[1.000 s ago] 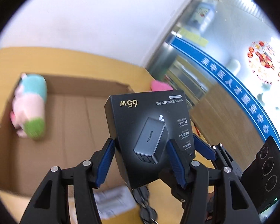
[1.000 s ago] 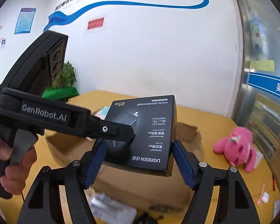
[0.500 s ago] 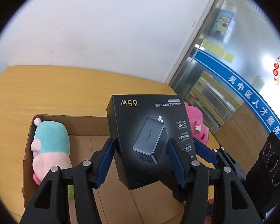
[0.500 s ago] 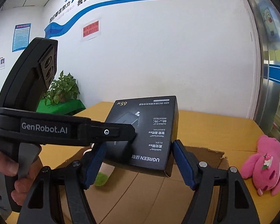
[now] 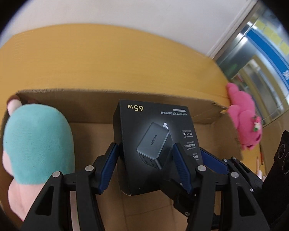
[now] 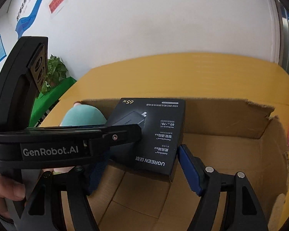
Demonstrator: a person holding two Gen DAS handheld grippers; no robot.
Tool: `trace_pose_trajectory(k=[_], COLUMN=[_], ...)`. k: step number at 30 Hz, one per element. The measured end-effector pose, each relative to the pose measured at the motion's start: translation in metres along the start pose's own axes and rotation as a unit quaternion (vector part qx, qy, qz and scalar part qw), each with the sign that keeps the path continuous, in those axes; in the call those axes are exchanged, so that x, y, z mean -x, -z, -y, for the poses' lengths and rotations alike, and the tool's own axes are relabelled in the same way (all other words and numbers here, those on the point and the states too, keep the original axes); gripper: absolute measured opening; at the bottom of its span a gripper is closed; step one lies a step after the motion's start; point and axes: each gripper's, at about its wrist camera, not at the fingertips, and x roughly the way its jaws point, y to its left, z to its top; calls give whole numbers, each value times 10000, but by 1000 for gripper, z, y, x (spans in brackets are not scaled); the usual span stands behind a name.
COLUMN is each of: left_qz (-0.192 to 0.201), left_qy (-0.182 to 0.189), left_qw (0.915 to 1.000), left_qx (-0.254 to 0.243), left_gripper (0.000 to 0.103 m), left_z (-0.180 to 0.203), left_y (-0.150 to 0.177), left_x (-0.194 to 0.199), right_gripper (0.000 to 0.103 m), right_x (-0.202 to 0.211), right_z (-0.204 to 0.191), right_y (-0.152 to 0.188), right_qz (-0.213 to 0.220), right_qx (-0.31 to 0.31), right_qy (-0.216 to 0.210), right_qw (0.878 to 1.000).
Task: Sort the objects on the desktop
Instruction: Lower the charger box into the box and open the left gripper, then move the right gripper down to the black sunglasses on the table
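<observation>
The left hand-held gripper (image 5: 144,163) is clamped on the black charger box (image 5: 154,146), its blue pads pressed against the two side faces, and the right hand-held gripper (image 6: 142,165) brackets the same box from the other side, its right pad against the box's lower corner – whether it truly bears load I cannot tell, since its left pad is hidden behind the other tool. The box hangs tilted above the open cardboard carton (image 5: 106,104), which sits on the yellow surface (image 5: 106,57). A teal and pink plush toy (image 5: 36,146) already lies in the carton's left end; a pink plush (image 5: 242,123) sits outside, just past the right wall. The risk I see: with two tools sharing one slick box, uneven release could twist it – letting it drop corner-first or land on the teal plush instead of the bare carton floor.
</observation>
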Motion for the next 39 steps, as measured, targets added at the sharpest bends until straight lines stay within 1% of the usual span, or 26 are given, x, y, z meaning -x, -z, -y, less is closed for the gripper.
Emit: trace_pose_trajectory(k=[2,4,6,8,9,10,11,13,14,15,16,18,20,21,24,25,26,27,28,30,31,32,33,34,36,39], left_qz=[-186,-218,-235,-267,-202,-65,155,687,1023,1330,1606,2201,2715,2850,3075,3110,3089,2983,2883,2767,2751,2718,2679,2668,2669,2339], left_qy=[-131,-279,-297,-266,-273,-330,-428,-530,-549,-597,-673,-897,-1113,-1135,-946,-887,-801,-727,-653,-546,-515,-479,-463,-500,-556,-184], left_qw=[9997,9994,9992,9992,9994,9994,9988,9955,9919,9872,9816,9650,9461,9403,9319,9316,9334,9381,9430,9495,9509,9531,9555,9567,9575,9681], left_qx=[72,-60,-109,-117,-112,-123,-176,-375,-511,-644,-784,-1109,-1374,-1475,-1676,-1658,-1643,-1603,-1528,-1376,-1325,-1245,-1149,-1051,-942,-875], left_gripper=[57,57,57,56,56,56,56,58,58,61,70,84,84,85,84,68,44,2,7,7,12,22,56,82,82,82], left_z=[-7,-3,2,3,4,5,7,14,20,27,34,51,64,70,80,82,80,78,75,70,67,65,63,61,56,44], left_y=[-1,-1,1,1,3,6,11,23,33,44,56,85,116,128,162,173,182,190,197,212,219,226,232,239,255,278], left_x=[-17,-25,-26,-20,-12,-1,15,53,76,97,118,160,197,209,237,243,248,250,250,249,248,247,245,244,246,242], right_gripper=[77,77,77,79,82,90,94,96,100,102,103,103,103,103,101,92,72,57,36,34,39,66,84,103,103,103], right_x=[-20,-30,-23,-16,-8,3,14,47,66,78,99,128,162,174,198,205,208,212,212,223,225,230,236,243,259,276], right_z=[7,3,-10,-9,-12,-17,-23,-32,-38,-42,-49,-58,-74,-78,-104,-111,-116,-117,-119,-118,-117,-117,-116,-117,-116,-104], right_y=[1,10,27,28,29,30,31,31,36,37,42,49,63,68,88,97,103,109,114,129,136,142,150,156,172,198], right_qz=[-271,-470,-445,-417,-404,-365,-290,-2,142,233,392,637,977,1083,1395,1457,1430,1346,1272,1234,1248,1241,1252,1328,1471,1360], right_qx=[-137,-185,-176,-194,-162,-43,79,391,497,554,658,771,694,673,770,777,737,662,586,461,444,415,378,391,537,631], right_qy=[-84,-30,122,118,178,338,479,803,917,957,1038,1242,1459,1435,1380,1414,1371,1303,1260,1294,1275,1273,1343,1385,1371,1302], right_qw=[9995,9987,9988,9989,9989,9988,9984,9960,9944,9936,9916,9872,9820,9814,9775,9761,9774,9801,9821,9828,9830,9832,9823,9806,9781,9801])
